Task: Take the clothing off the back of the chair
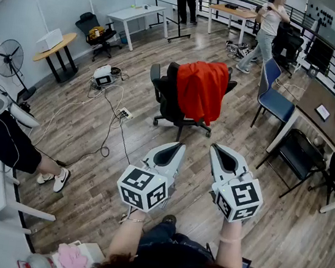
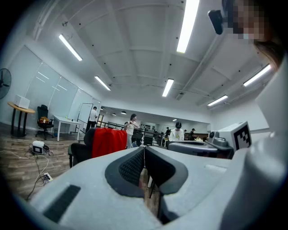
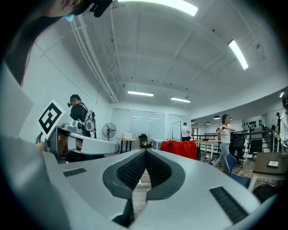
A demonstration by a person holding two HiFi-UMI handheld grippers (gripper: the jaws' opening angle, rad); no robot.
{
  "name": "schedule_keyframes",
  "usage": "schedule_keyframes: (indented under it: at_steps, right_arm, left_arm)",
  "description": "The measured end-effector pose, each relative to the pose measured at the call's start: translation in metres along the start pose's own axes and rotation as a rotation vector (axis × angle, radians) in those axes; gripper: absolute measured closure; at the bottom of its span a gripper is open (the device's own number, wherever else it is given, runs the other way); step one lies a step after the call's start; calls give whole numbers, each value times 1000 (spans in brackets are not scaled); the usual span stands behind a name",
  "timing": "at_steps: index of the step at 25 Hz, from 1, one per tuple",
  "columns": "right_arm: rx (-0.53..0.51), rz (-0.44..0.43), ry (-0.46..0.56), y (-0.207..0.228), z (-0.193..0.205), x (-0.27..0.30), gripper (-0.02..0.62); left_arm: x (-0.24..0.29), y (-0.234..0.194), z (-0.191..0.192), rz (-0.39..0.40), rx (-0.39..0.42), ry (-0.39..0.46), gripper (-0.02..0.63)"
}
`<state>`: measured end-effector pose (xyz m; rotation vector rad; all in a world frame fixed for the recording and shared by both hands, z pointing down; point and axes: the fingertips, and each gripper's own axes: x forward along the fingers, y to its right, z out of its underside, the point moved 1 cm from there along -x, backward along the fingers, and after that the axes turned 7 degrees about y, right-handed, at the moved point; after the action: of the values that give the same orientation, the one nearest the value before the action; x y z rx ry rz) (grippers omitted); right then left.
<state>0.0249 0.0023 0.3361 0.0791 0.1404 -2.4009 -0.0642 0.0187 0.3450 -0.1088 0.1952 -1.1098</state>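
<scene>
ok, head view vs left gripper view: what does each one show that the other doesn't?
Head view only: the blue chair right of the draped one, and a pink cloth at the bottom edge. Left gripper view only: ceiling light strips, and the ribbed pads of the left gripper, tongs pressed together, nothing between. Both: the red garment over the back of the black office chair, and the white table behind it.
</scene>
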Motion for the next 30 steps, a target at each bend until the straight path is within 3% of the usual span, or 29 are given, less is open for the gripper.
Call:
schedule_keyframes:
  at_steps: [14, 30]
  right_arm:
    - [32, 13, 46, 26, 3, 15, 609]
    - [72, 68, 65, 81, 18, 103, 583]
  left_arm:
    - [27, -17, -7, -10, 4, 8, 585]
    - [106, -90, -10, 52, 23, -12, 583]
